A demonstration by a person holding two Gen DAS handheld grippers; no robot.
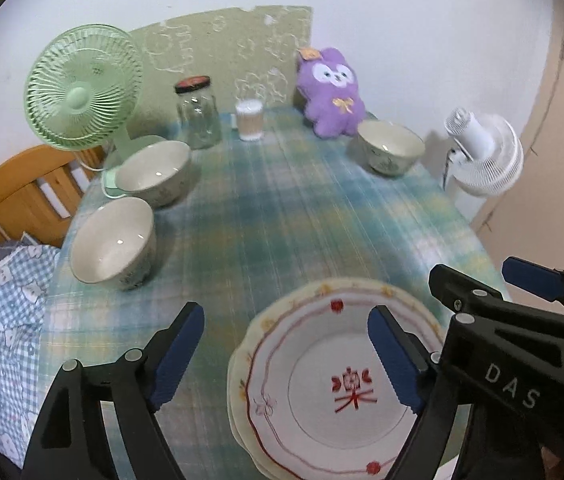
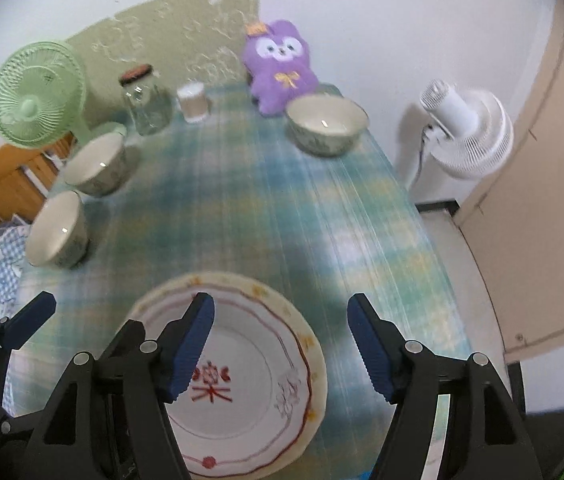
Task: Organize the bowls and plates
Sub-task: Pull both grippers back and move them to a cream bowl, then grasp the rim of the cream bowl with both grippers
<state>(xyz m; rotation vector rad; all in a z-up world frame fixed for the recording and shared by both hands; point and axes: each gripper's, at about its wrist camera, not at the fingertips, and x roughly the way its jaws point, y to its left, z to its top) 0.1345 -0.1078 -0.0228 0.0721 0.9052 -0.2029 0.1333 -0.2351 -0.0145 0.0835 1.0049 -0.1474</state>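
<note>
With plates (image 1: 334,384) stacked at the table's (image 1: 282,208) near edge, left gripper (image 1: 286,356) and right gripper (image 2: 282,344) hang released above; bowls (image 1: 113,240) unstacked beyond

Glossy glazed ceramic plates (image 1: 338,380), woven checked tablecloth (image 1: 282,216), clear glass jar (image 1: 198,118), fuzzy plush toy (image 1: 332,94)

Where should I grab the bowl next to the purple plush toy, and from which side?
Pinch the bowl's near rim from above, one finger inside, one outside. It stands upright with its mouth open and the wall is thin. The near side is clear; the plush toy crowds the far side.
</note>
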